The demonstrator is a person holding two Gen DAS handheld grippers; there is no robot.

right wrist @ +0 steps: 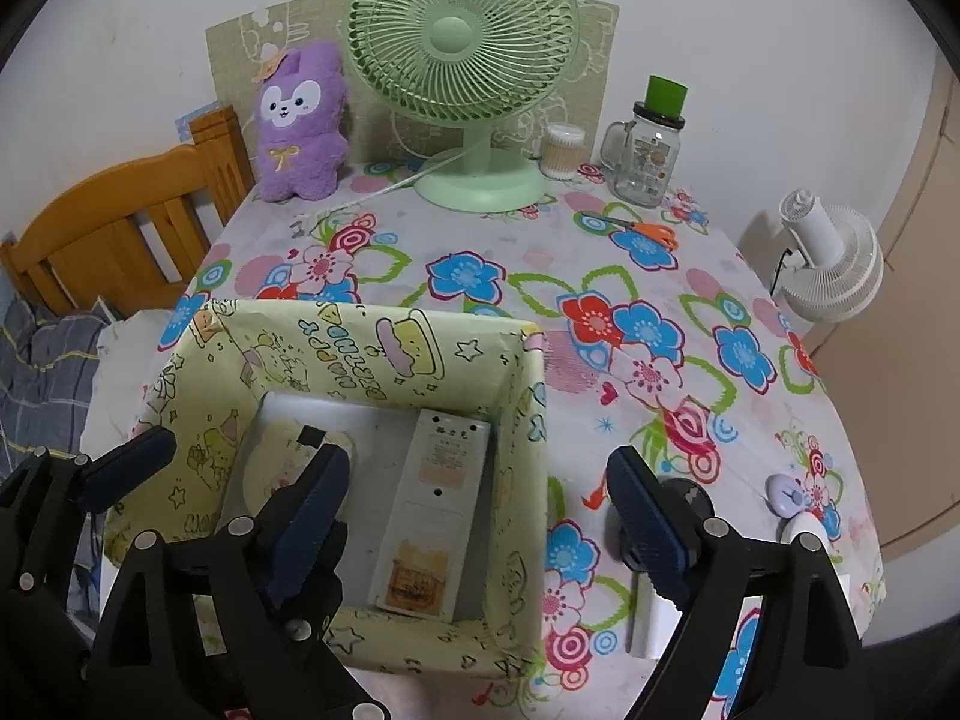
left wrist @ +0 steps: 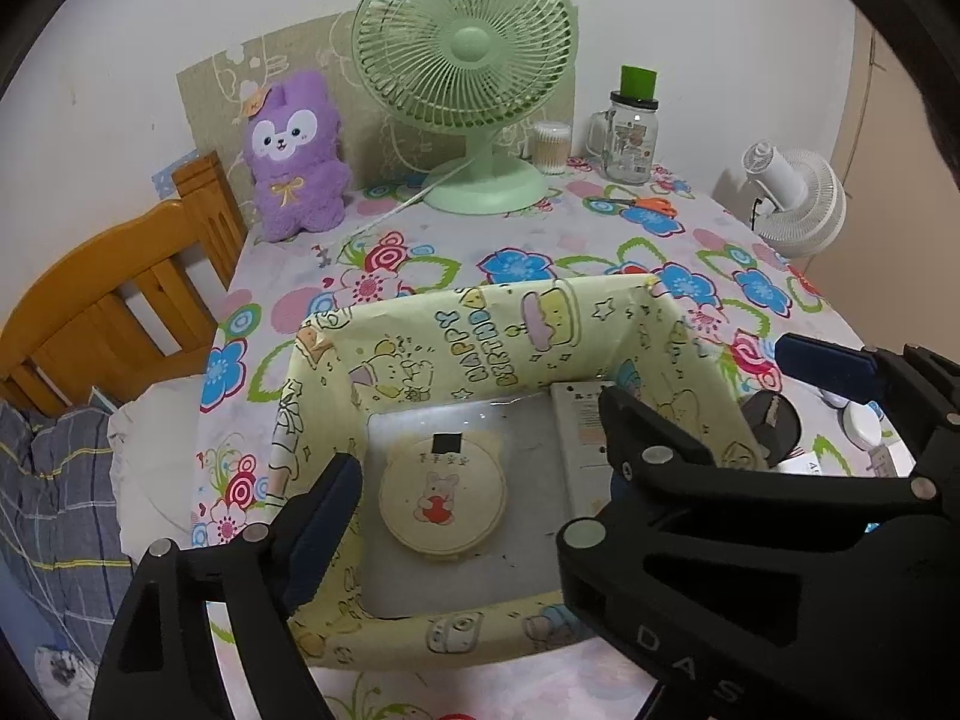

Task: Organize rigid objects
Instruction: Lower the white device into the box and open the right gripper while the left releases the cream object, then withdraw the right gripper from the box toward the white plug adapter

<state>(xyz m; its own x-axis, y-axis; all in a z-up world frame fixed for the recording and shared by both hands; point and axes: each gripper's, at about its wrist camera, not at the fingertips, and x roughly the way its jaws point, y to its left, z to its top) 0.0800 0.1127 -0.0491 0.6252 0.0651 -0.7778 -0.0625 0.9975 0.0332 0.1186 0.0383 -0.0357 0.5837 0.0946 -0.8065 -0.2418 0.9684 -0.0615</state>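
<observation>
Left hand-held gripper point(left wrist: 474, 480) and right hand-held gripper point(right wrist: 480, 516): both wide open, empty. Round tin point(left wrist: 443, 497) and remote point(right wrist: 429, 513) sit below in box point(right wrist: 528, 420). Drop step looks done; next, grab dark round item point(right wrist: 690, 498) beside right finger.

Hidden and cut-off parts around the two grippers

The right gripper's point(right wrist: 480, 522) left finger covers much of the round tin point(right wrist: 273, 471); a dark round object point(right wrist: 690, 495) beyond its right finger stays unidentifiable.
</observation>
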